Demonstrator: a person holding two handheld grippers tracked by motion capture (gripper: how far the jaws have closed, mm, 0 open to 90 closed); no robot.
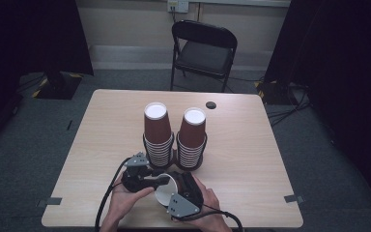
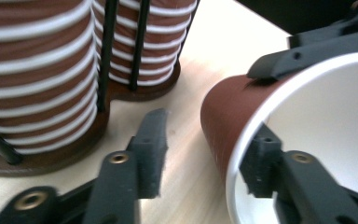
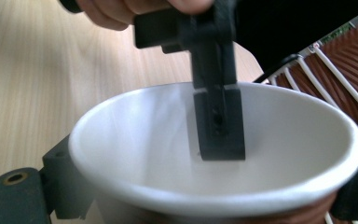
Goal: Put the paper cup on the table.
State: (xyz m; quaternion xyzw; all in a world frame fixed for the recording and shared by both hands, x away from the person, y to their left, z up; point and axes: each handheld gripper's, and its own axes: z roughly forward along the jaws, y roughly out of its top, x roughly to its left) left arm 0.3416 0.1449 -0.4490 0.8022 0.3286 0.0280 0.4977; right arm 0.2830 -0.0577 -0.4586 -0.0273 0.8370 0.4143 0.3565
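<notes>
- I see a wooden table (image 1: pixel 101 145) with two tall stacks of brown paper cups (image 1: pixel 157 133) standing side by side in a black wire holder (image 1: pixel 175 154) near the middle of the surface, bottoms up.
- A single brown cup (image 1: pixel 164 193) with a white inside lies on its side near the table's near edge, just in front of the holder, between my two grippers.
- My right gripper (image 1: pixel 186 195) is clamped around the cup's body: in the right gripper view its black jaws press the outer wall on both sides, with the white rim (image 3: pixel 214 191) across the lower picture.
- My left gripper (image 1: pixel 142 179) is spread wide. In the left gripper view one jaw sits inside the cup's mouth against the white wall, the other hangs free over the wood outside the cup's brown side (image 2: pixel 223 116).
- The same view shows the ringed cup rims (image 2: pixel 37 70) and the holder's dark base (image 2: pixel 74 144) close by.
- A black folding chair (image 1: pixel 203 48) stands beyond the far edge.
</notes>
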